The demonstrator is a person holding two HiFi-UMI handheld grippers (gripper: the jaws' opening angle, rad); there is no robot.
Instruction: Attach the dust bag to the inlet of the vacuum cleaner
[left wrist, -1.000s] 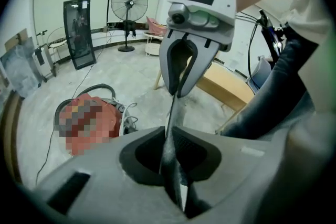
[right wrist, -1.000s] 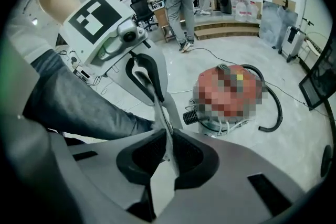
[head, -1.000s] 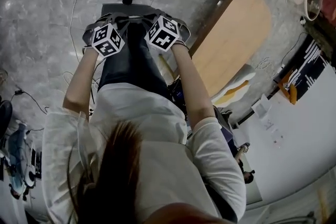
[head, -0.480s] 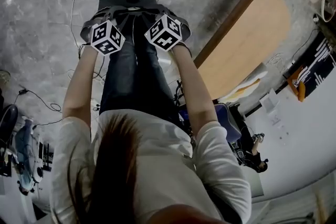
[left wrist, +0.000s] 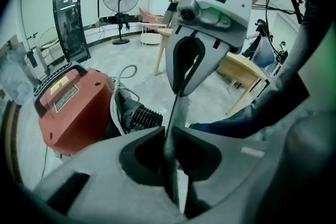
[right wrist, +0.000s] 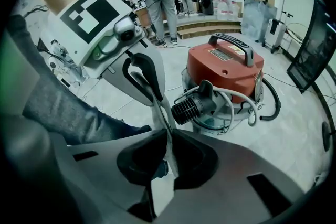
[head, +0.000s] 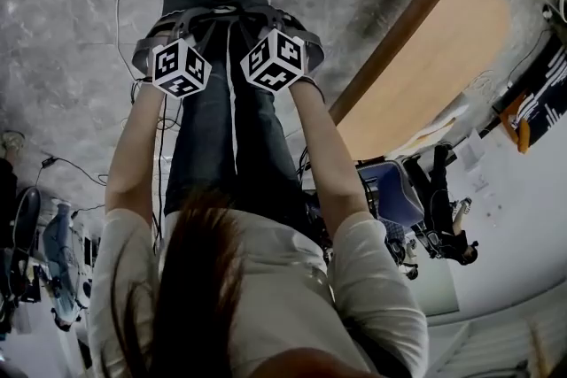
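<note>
**Status: bag in hand, not yet fitted.**

1. Left gripper [left wrist: 169, 157]: the jaws are closed on a thin grey edge of the dust bag [left wrist: 175, 113]. The sheet runs straight up out of the pads, edge-on to the camera.
2. Right gripper [right wrist: 168, 157]: the jaws have just been closing further, with the opposite edge of the same bag between them. The pads press on it.
3. Bag position: it spans the gap between the two grippers, in front of the person's legs and above the grey floor [head: 80, 40]. Its opening cannot be made out in any view.
4. Vacuum cleaner [right wrist: 226, 63]: the red body stands on the floor at the far side of the bag. A black ribbed port [right wrist: 191, 107], judged to be the inlet, projects from its near side toward the grippers, with a pale hose [right wrist: 247, 105] looped around it.
5. Relation: the bag and the port are near each other but apart. No contact shows in either gripper view.

**Done:** the bag is picked up, held at two edges and brought in front of the machine.

**Remaining, as a judgement:** line up the bag's opening with the port, push it on until seated, then release both grips.

A wooden table [head: 425, 66] stands to the right, well apart from the work.
</note>
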